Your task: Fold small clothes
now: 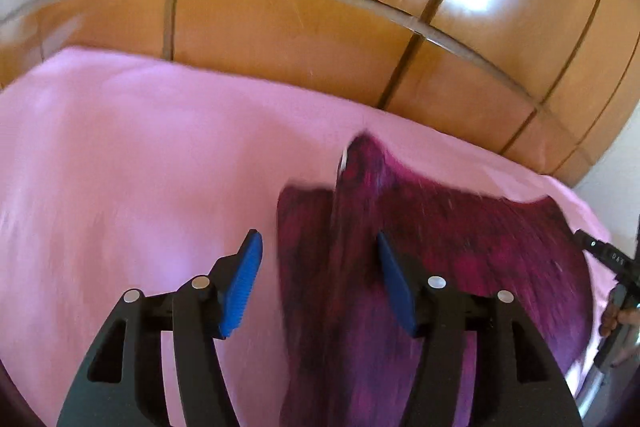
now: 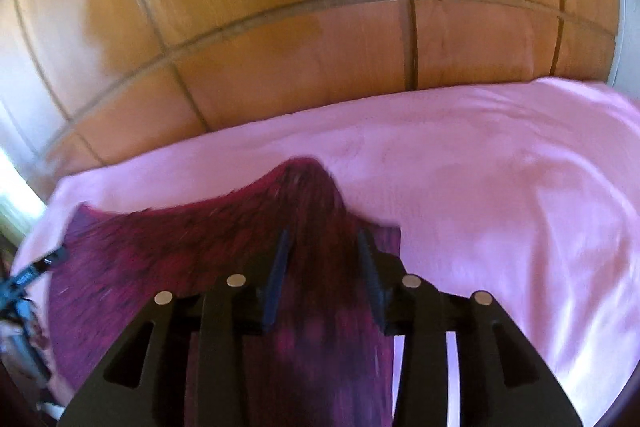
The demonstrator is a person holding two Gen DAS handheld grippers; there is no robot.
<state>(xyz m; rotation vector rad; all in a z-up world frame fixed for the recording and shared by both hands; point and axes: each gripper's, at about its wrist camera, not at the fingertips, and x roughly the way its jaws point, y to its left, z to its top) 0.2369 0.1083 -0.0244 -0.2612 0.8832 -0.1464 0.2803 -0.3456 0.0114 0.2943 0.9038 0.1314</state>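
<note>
Right now we see the magenta garment (image 1: 460,259) spread on the pink bedspread (image 1: 120,167), one fold rising to a peak ahead of both tools. Our left gripper (image 1: 318,279) stands with fingers apart, the cloth's left edge running between them; our right gripper (image 2: 324,275) also looks parted over the raised ridge, gripping nothing we can confirm. Both sit equally near, the ridge running straight away from us.

We take this for a home bedroom: a pink sheet (image 1: 120,155) covers a soft, bed-like surface, and at its far edge stand panelled wooden wardrobe doors (image 2: 280,39).
</note>
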